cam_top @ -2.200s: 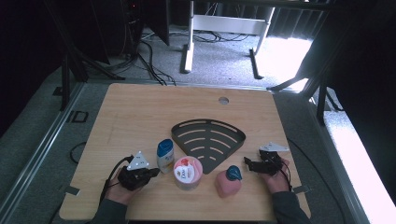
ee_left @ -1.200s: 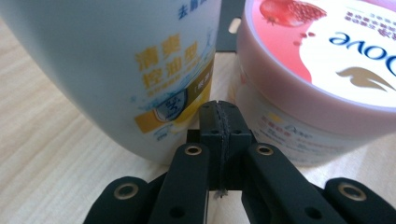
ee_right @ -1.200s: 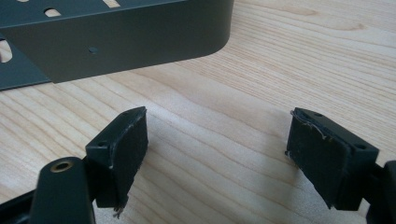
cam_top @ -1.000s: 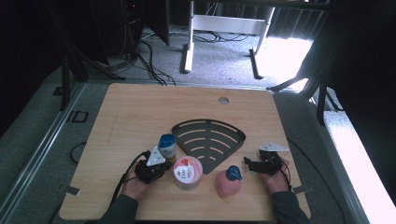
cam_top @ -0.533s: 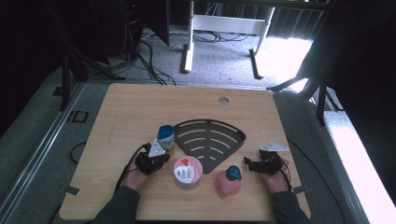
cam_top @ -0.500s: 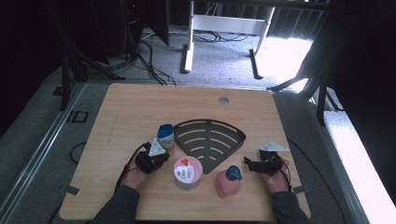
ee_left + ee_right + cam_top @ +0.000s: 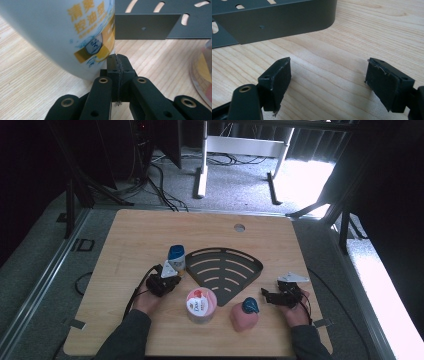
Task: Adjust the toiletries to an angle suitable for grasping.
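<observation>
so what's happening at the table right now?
A person works two handheld grippers over a wooden table. The left gripper, jaws shut with nothing between them, is right up against a white bottle with a blue cap, beside the dark fan-shaped slotted rack. Whether it touches the bottle is unclear. The right gripper sits with jaws open and empty over bare wood near the rack's corner. A pink-lidded tub and a pink container with a blue top stand untouched.
</observation>
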`<control>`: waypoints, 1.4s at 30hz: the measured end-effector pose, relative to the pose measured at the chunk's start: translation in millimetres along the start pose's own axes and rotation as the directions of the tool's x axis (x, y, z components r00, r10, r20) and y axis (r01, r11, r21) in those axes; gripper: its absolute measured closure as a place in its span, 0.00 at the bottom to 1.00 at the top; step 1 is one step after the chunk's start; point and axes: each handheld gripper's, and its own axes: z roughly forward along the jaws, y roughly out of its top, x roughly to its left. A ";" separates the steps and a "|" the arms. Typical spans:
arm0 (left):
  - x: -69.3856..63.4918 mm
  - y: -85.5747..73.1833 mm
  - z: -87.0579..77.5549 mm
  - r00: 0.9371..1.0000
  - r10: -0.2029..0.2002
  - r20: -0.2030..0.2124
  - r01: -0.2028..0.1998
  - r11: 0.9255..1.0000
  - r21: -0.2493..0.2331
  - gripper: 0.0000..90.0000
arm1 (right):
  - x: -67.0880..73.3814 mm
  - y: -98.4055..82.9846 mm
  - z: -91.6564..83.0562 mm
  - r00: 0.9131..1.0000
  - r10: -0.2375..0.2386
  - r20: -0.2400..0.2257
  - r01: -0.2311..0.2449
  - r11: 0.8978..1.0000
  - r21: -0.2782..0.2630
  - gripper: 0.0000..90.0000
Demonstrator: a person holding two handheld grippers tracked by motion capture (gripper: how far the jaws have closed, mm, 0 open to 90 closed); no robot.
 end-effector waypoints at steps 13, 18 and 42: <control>-4.5 -1.5 -6.7 1.000 -0.005 0.013 0.005 1.000 -0.003 0.98 | 0.0 0.0 0.0 1.000 0.000 0.000 0.000 1.000 0.000 0.22; -11.9 7.3 -24.6 0.997 -0.002 0.075 0.007 0.998 -0.069 0.98 | 0.0 0.0 0.0 1.000 0.001 0.000 -0.001 1.000 0.000 0.22; -64.0 26.6 -56.5 0.962 0.147 0.231 -0.129 0.987 -0.095 1.00 | 0.6 -0.6 -0.8 1.000 0.002 0.003 -0.002 1.000 -0.001 0.23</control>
